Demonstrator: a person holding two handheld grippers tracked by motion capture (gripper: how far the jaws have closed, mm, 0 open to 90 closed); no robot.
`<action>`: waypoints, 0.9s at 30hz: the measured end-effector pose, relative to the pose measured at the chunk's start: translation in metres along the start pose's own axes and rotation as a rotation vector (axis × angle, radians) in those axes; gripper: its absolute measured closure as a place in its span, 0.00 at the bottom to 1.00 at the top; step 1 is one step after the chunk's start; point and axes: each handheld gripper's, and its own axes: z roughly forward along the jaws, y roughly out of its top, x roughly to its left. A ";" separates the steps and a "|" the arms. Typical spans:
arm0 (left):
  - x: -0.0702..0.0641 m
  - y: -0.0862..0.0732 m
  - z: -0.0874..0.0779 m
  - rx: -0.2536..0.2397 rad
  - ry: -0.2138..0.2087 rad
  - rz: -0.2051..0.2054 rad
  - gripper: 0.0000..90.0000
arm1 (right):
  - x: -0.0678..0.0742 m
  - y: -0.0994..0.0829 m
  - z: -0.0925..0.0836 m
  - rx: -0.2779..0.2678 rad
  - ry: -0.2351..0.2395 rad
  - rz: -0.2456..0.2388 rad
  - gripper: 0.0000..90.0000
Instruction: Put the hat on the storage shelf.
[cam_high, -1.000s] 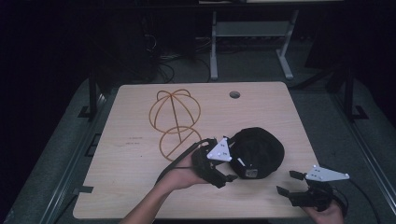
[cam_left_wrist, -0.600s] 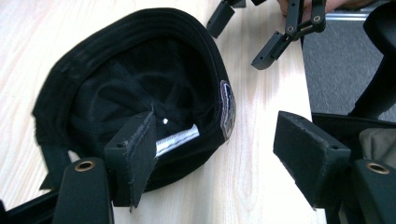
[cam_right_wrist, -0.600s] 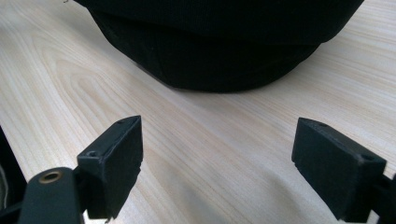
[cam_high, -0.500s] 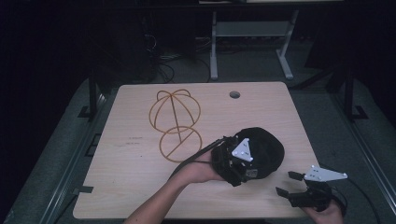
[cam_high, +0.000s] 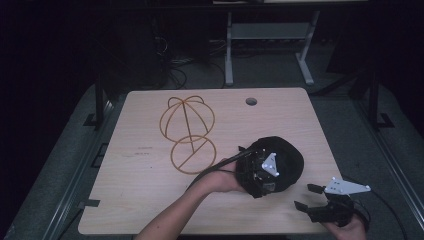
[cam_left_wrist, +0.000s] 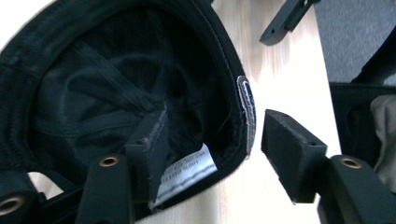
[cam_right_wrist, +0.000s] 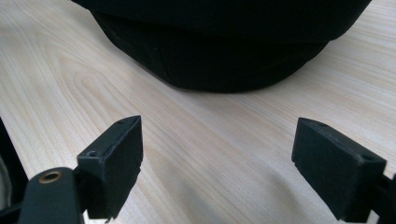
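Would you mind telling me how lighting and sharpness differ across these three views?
High view: dim, dark surroundings, soft detail on the black fabric cap. Left gripper view: the cap's lining is murky, top-left corner blown white. Right gripper view: evenly lit pale wooden table, grain crisp.

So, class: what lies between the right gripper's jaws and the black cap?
Only bare table separates the right gripper from the black cap, seen in the right gripper view.
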 end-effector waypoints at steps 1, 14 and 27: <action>0.000 0.000 0.002 0.008 -0.003 0.005 0.49 | 0.000 0.000 0.000 0.000 0.001 0.001 0.18; -0.002 -0.001 0.009 0.013 -0.072 0.026 0.80 | 0.002 0.000 0.004 0.004 0.005 -0.004 0.18; 0.003 0.000 0.005 -0.038 -0.077 -0.021 0.89 | 0.003 -0.001 0.001 -0.012 -0.007 0.015 0.18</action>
